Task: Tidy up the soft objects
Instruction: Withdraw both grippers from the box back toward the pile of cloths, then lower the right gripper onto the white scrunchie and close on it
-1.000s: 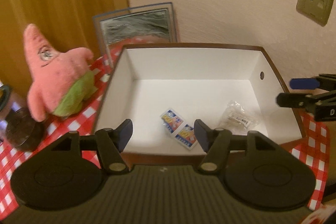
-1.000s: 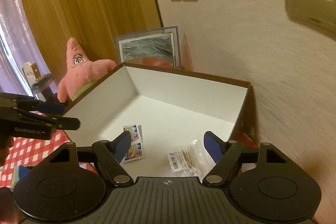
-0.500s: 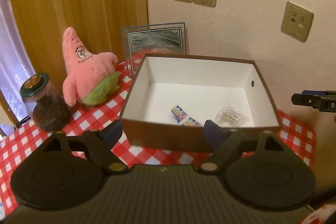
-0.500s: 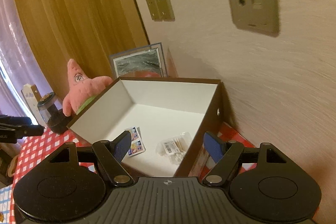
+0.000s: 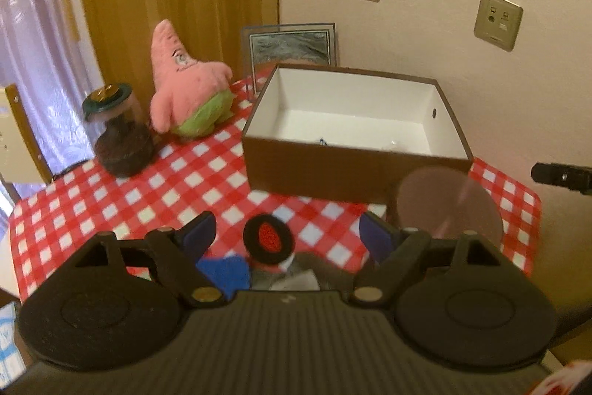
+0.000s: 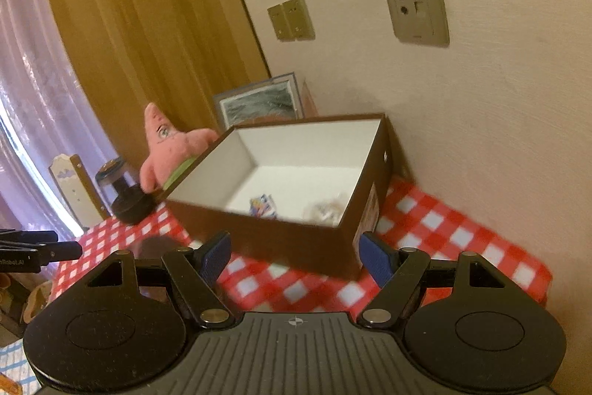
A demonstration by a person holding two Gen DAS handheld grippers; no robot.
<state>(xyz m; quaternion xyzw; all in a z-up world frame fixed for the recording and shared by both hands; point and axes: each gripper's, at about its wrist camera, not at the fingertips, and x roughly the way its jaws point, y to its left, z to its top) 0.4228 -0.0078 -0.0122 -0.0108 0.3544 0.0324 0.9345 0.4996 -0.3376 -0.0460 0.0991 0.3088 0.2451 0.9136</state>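
hovering spread and empty, the left claw [image 5: 285,234] and right claw [image 6: 296,256] face the open brown cardboard box [image 5: 355,169] on the checked desk [image 5: 155,195]; the pink star plush toy [image 5: 185,87] sits left of it, likely the next pick.

The left black plastic two-finger gripper [image 5: 286,234] has a ribbed, matte dark-grey body flanked by two round black discs with shallow circular insets. Black angled link arms, each with a triangular cut-out, pivot on silver round screws and end in blue textured pads [image 5: 373,235]. The right black plastic two-finger gripper [image 6: 296,253] is built the same, with a small white crosshair mark at the centre of its ribbed body.
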